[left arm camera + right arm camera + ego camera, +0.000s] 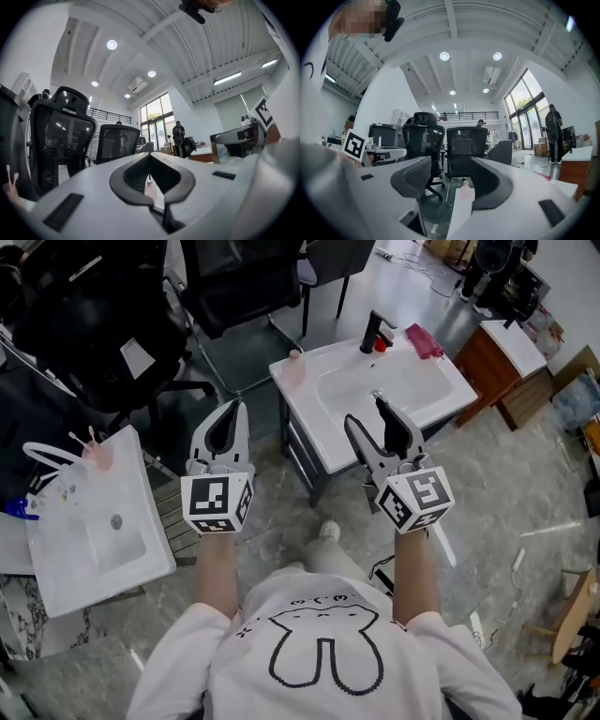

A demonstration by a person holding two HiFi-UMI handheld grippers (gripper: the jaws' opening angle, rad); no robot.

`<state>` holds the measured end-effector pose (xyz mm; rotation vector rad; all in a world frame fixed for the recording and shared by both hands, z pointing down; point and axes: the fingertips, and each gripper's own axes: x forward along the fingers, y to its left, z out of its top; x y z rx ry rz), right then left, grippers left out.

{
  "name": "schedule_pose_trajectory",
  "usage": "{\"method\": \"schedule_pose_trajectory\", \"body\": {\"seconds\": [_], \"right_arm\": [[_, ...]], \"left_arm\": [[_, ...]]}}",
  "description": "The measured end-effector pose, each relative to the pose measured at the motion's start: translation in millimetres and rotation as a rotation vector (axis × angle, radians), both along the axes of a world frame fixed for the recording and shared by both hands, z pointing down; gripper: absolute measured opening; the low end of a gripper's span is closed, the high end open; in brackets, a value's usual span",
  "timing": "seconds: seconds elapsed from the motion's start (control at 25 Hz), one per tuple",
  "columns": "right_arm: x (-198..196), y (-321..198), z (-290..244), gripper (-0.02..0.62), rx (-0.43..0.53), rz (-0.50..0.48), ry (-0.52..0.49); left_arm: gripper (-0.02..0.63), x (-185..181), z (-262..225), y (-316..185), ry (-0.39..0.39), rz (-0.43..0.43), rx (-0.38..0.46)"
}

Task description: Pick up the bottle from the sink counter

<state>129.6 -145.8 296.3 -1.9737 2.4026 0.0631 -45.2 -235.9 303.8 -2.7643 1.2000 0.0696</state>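
At the far left corner of the white ceramic sink counter (330,439), the small pale pink plastic bottle (294,365) stands upright, well apart from the black tap (375,332). The right gripper (364,412) hangs over the counter's near edge, jaws apart and empty. Its own view shows the bottle (467,190) lined up in the gap but still beyond the pads. The left gripper (236,407), jaws tip to tip, holds nothing beside the counter. A good pick, I judge, means carrying the open claw level across the counter until the pads flank the bottle's body, then squeezing gently so it does not tip.
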Motion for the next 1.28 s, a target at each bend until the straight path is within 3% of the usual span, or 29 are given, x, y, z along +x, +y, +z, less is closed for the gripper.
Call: {"method": "schedule_pose_trajectory", "body": {"seconds": [0.76,1.28], "right_arm": [[72.4,-188.2,66.3,0.307,-0.161,-0.226,-0.010],[63.2,-272.3,153.3,0.321,-0.299,-0.391,0.006]], "left_arm": [[0.008,56.3,26.2,-134.5,-0.059,-0.228,-0.070],[0.008,74.6,65.3,-177.8,-0.121,-0.313,-0.154]]}}
